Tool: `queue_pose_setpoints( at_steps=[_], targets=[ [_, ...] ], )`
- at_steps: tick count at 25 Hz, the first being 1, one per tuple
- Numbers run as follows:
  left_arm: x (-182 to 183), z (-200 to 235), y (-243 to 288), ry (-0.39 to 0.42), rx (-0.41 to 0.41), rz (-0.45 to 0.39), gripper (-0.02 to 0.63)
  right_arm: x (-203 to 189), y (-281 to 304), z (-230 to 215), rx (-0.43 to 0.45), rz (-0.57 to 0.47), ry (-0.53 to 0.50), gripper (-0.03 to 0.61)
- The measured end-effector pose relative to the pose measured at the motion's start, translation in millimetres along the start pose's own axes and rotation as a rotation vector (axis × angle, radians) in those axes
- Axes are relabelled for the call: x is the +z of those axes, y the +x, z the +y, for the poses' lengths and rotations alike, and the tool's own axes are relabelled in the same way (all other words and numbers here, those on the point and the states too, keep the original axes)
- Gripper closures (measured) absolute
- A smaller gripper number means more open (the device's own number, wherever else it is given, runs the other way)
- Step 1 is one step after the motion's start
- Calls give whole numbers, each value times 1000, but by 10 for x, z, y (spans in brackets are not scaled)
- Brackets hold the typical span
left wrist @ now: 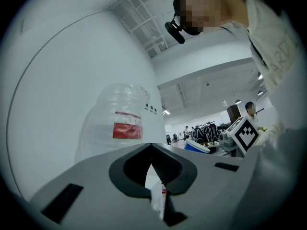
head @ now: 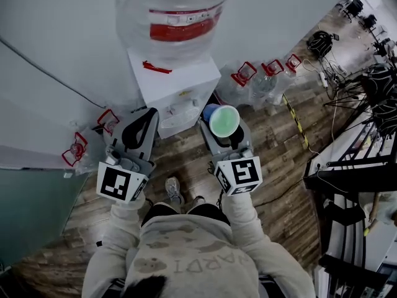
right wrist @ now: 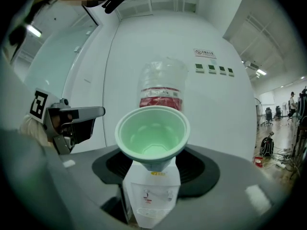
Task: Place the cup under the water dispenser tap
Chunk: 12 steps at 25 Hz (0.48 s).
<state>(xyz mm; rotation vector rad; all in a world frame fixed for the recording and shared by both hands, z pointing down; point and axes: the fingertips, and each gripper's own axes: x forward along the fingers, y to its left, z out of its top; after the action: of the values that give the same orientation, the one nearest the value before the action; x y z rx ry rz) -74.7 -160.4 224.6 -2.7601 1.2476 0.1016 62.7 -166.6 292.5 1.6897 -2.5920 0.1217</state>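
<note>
A white water dispenser [head: 177, 85] with a big clear bottle [head: 177, 11] on top stands against the wall, straight ahead of me. Its two taps [right wrist: 156, 194] show low on its front in the right gripper view. My right gripper [head: 224, 143] is shut on the base of a cup [head: 223, 121], blue outside and pale green inside, held upright and short of the dispenser. The cup [right wrist: 152, 133] is empty. My left gripper [head: 142, 129] hangs beside it at the left, shut with nothing in it, and in its own view the bottle [left wrist: 122, 123] is beyond its jaws.
Empty bottles with red handles [head: 248, 73] lie on the wooden floor to the right of the dispenser, and more [head: 77, 148] to the left. A black-and-yellow strip [head: 296, 120], cables [head: 322, 42] and a dark rack [head: 360, 185] are at the right. The person's shoe [head: 173, 191] is below.
</note>
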Motion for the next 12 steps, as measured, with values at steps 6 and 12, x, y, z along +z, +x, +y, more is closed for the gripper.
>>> queue_pose_setpoints(
  at_steps=[6,12],
  targets=[
    [-262,168,23,-36,-21,23,609,-317,217,52,-4,59,16,296],
    [-466,238,29,-49,-46,26,609,-614,428,93,6,98,18,296]
  ],
)
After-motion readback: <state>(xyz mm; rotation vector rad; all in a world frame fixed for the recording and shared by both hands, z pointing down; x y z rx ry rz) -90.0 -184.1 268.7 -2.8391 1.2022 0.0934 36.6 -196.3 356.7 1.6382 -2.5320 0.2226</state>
